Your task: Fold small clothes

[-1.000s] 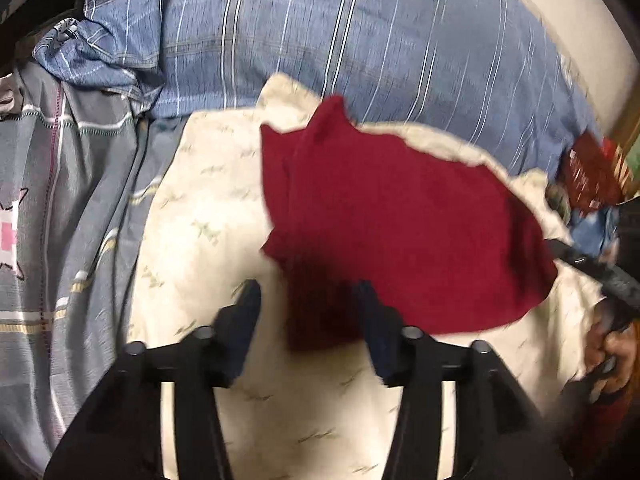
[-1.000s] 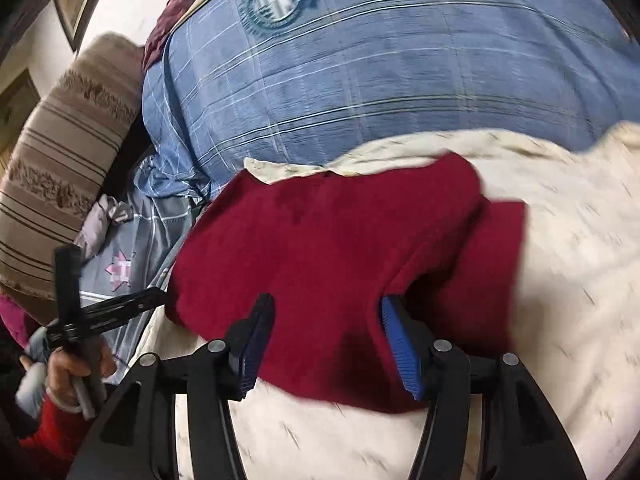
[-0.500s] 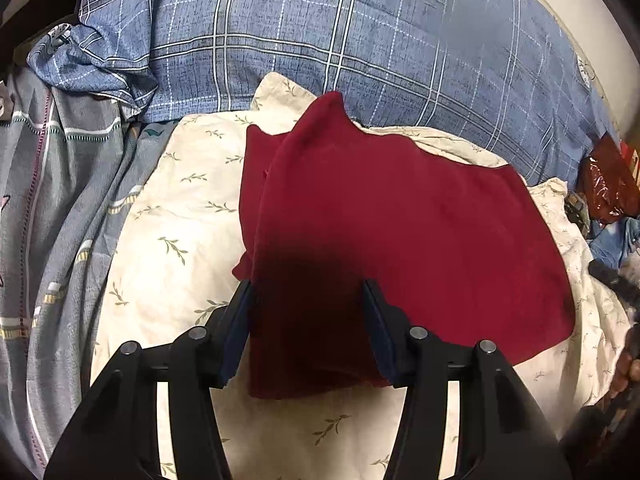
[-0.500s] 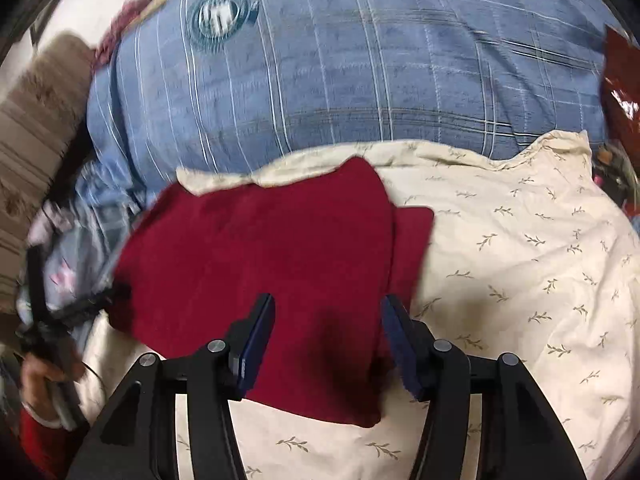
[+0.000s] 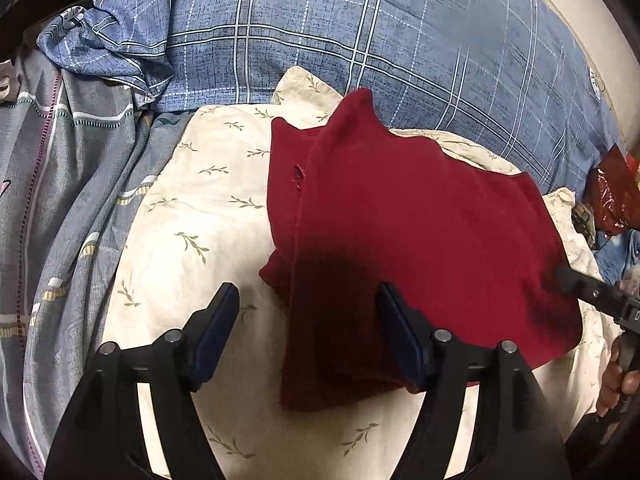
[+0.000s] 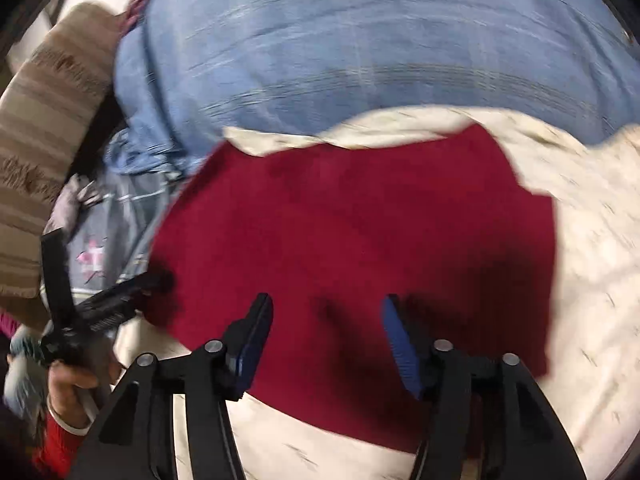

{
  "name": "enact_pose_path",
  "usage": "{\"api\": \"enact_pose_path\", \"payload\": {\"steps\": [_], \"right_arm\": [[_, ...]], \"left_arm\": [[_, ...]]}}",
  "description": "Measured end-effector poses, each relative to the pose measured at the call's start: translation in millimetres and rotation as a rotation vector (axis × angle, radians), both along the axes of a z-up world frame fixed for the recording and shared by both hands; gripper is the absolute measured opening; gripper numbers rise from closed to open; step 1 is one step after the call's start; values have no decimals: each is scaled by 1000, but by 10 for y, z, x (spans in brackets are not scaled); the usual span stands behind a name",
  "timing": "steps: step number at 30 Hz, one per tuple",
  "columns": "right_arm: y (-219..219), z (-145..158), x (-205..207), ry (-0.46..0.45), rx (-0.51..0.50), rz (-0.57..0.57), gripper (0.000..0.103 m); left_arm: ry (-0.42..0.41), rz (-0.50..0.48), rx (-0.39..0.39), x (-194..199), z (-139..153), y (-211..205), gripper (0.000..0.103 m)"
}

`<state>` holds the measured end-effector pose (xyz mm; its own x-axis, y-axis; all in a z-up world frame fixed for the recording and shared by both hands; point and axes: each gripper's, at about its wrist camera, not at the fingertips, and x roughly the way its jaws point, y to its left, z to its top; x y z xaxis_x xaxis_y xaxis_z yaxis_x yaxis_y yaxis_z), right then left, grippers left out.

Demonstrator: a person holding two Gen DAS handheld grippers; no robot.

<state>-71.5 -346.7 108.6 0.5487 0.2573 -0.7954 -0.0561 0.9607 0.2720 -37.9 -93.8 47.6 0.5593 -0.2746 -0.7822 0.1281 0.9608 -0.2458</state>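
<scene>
dark red garment point(image 5: 420, 232) lying folded on a cream cloth printed with small leaf sprigs point(image 5: 192, 216), a narrower under-layer peeking out along its left edge in the left wrist view, with a small button-like detail on the seam there. top edge rising to a soft peak against the blue plaid bedding point(image 5: 320, 36) behind. near corner dark under the shadow of the tool.

left gripper point(image 5: 308, 332) poised over the near-left corner of the garment, jaws opening, one blue pad out over the cream cloth and the other over the red fabric; cloth edge between them but not pinched, so released.

right gripper point(image 6: 326, 336) in its own blurred view hovering above the near edge of the same garment point(image 6: 360, 232), fingers spread either side of red fabric; released, nothing clamped. seen too from the left wrist camera as a black tip point(image 5: 592, 292) at the garment's right edge, gripped by a bare hand point(image 5: 618, 380).

left tool likewise visible at the left of the right wrist view, held by a hand point(image 6: 72, 384) with a red sleeve cuff point(image 6: 56, 448).

farther out: grey striped sheet point(image 5: 60, 200) left of the cream cloth, a beige striped cushion point(image 6: 44, 128), a shiny red packet point(image 5: 612, 196) at the far right.
</scene>
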Motion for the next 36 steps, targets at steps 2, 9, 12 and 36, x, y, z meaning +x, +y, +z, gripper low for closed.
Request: {"api": "enact_pose_path", "payload": {"steps": [2,9,12,36], "right_arm": [[251,10,208,-12,-10,62,60],[884,-109,931,-28,41,189,58],[1119,-163,1195,-33,53,225,58],[1557,-482,1854,93,39,259,69]], "left_arm": [[-5,0,1,-9,16,1,71],[11,6,-13,-1,-7,39,71],[22,7,-20,23,-22,40,71],[66,23,-85,133,49,157,75]]}}
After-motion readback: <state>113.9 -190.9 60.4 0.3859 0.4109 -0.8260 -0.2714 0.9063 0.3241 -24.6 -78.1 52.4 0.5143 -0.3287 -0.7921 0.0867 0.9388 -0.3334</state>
